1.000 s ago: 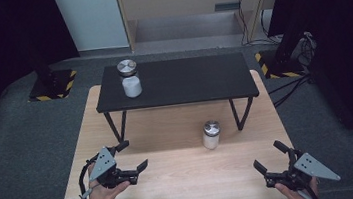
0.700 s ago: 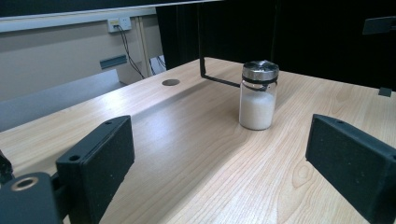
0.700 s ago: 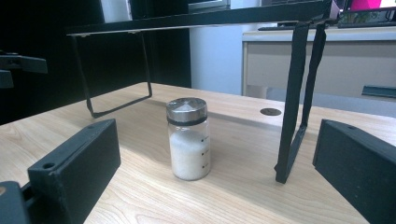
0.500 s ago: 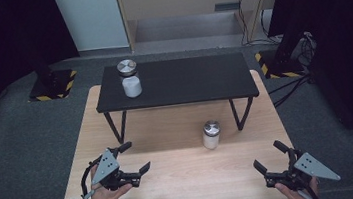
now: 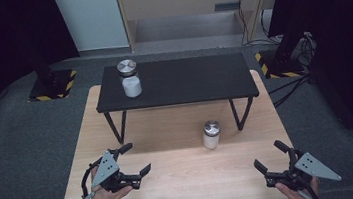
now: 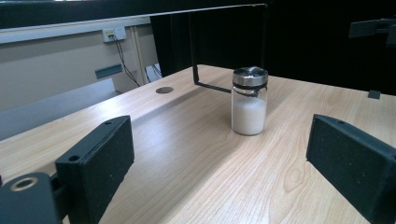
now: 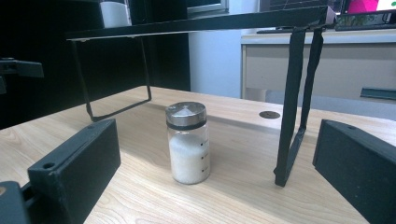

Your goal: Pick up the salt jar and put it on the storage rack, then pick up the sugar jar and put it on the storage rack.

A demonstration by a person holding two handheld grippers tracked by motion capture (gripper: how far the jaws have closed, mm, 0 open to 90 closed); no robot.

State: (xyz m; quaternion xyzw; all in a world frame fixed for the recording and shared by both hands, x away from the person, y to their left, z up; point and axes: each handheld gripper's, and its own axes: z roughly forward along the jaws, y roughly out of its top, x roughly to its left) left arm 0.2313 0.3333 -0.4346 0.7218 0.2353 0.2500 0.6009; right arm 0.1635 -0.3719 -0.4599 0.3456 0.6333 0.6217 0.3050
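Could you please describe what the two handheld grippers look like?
Both the left gripper and the right gripper are black, each with two flat rectangular black jaws and a grey three-cornered plate on top. A black cable loops from the left one.

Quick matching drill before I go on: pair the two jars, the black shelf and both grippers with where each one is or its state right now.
Things:
1. jar with white powder
2. second jar
3. black shelf
4. left gripper
5. right gripper

Places or states:
a. on the black shelf, left end
b. open, near right corner
c. on the wooden table, by the shelf's right legs
d. open, near left side
e. standing across the table's far half

Pairs: 1-c, 2-a, 3-e, 4-d, 5-b
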